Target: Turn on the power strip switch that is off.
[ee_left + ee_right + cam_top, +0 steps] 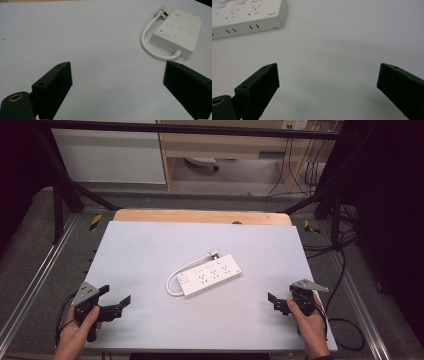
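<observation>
The pale grey matte table top [150, 255] is evenly and softly lit from above in the high view, while the upper corners and right edge of the frame sink into near black. That view is soft and low in detail. In the left gripper view, the white plastic power strip [178, 31] at upper right is nearly washed out, its sockets faint. In the right gripper view, diffuse shadows lie on the surface at lower centre, and the black jaws at the bottom corners look slightly blurred.
</observation>
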The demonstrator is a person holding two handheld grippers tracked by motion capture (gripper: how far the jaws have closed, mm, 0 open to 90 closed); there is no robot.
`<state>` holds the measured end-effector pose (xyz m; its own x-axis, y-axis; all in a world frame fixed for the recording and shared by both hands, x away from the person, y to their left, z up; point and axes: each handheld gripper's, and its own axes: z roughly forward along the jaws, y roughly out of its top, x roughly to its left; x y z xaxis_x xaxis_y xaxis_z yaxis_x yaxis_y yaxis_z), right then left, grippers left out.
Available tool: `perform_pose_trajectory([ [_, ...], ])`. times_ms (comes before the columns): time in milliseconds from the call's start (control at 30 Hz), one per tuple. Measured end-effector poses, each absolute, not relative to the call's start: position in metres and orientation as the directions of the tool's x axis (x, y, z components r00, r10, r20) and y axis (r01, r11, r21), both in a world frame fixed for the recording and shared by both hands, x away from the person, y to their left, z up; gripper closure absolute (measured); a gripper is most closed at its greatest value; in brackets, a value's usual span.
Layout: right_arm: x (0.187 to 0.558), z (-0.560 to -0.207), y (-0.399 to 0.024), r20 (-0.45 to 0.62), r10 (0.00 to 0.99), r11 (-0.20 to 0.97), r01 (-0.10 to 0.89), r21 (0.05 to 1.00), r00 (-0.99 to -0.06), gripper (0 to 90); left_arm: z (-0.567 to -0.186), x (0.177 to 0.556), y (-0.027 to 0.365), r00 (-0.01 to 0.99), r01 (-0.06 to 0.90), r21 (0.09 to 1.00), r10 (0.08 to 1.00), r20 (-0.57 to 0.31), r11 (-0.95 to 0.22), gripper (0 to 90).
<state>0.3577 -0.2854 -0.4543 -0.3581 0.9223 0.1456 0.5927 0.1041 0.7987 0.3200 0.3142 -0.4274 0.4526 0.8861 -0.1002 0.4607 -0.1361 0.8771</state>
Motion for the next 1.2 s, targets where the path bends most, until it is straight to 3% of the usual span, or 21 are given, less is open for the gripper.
perform_pose_trajectory([
  [800, 0.347, -0.424, -0.274, 0.171, 0.879, 0.074, 0.482, 0.873, -0.444, 3.4, -0.431, 0.322, 0.311, 0.442, 0.493, 0.859, 0.89, -0.112, -0.137, 5.6],
  [1200, 0.364, -0.398, -0.272, 0.158, 0.881, 0.065, 0.446, 0.893, -0.446, 5.6, -0.432, 0.322, 0.311, 0.441, 0.499, 0.854, 0.891, -0.104, -0.147, 5.6],
])
